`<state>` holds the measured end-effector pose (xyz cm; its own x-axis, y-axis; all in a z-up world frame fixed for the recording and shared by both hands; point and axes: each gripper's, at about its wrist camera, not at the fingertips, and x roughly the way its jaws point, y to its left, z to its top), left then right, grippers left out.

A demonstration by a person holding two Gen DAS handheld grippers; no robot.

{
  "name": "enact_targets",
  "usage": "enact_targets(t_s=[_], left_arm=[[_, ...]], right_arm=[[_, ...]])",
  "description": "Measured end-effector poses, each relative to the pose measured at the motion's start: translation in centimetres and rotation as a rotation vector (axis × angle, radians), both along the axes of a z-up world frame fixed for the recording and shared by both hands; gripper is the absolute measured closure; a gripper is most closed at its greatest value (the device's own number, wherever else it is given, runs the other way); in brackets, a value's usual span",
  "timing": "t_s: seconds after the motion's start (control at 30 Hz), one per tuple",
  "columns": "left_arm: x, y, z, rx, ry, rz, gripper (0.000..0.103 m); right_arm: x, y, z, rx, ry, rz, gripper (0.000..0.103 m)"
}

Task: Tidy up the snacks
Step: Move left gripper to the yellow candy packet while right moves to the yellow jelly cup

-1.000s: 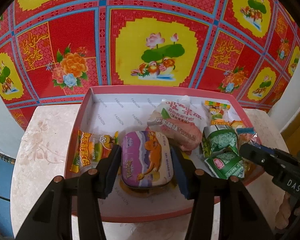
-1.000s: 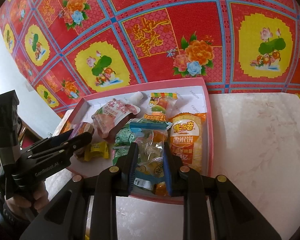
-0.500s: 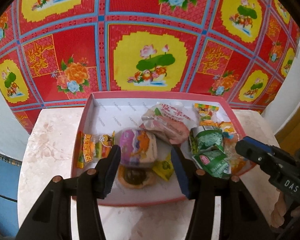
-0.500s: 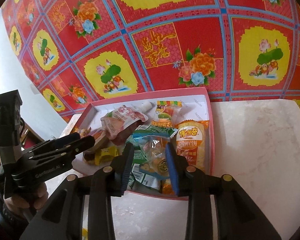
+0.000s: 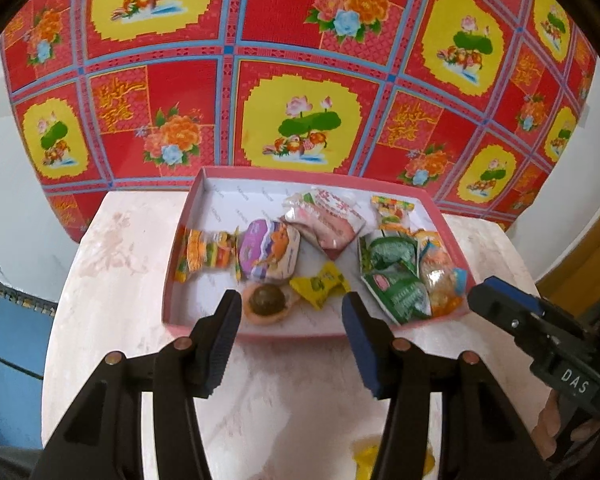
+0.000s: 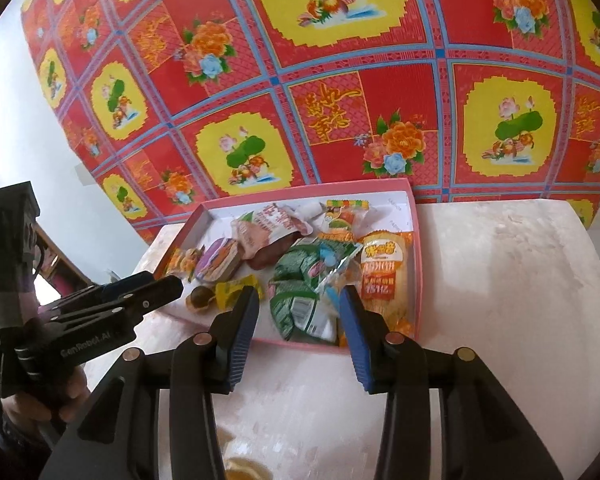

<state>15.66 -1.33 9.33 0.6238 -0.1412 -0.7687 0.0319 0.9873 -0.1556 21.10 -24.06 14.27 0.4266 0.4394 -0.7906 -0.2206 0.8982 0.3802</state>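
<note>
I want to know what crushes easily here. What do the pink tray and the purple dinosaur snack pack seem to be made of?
The pink tray looks like thin cardboard: matte pink walls with crisp folded corners and a white printed paper lining. The purple dinosaur snack pack seems to be a shallow plastic cup sealed with glossy printed film, judging by its rounded rim; the body is mostly hidden, so that is uncertain.

Right gripper (image 6: 296,312), jaws opening and empty, above pink tray (image 6: 414,264) of snack packets; left gripper (image 6: 156,292) at tray's left.
</note>
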Motion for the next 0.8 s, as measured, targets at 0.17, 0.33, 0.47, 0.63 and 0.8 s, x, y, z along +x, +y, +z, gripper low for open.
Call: enact_targets(t_s=[0.17,0.33,0.47,0.63,0.8], left_arm=[[-1.9,-0.5,0.0,0.001,0.019,-0.003,0.048],[-3.9,-1.2,-0.1,0.0,0.028,-0.021,0.048],[-5.3,-1.9,-0.2,0.001,0.036,-0.039,0.048],[-6.6,-2.8,-0.4,0.009,0.04,-0.058,0.048],[-7.7,-3.4,-1.2,0.015,0.059,-0.068,0.048]], right_arm=[[-1.7,-0.2,0.4,-0.002,0.019,0.005,0.06],[-3.5,-0.3,0.9,-0.025,0.026,0.011,0.06],[-4.8,-0.6,1.0,-0.03,0.039,0.003,0.06],[-6.2,-0.8,1.0,-0.048,0.055,-0.003,0.06],[-7.4,-0.9,0.9,-0.058,0.07,-0.006,0.06]])
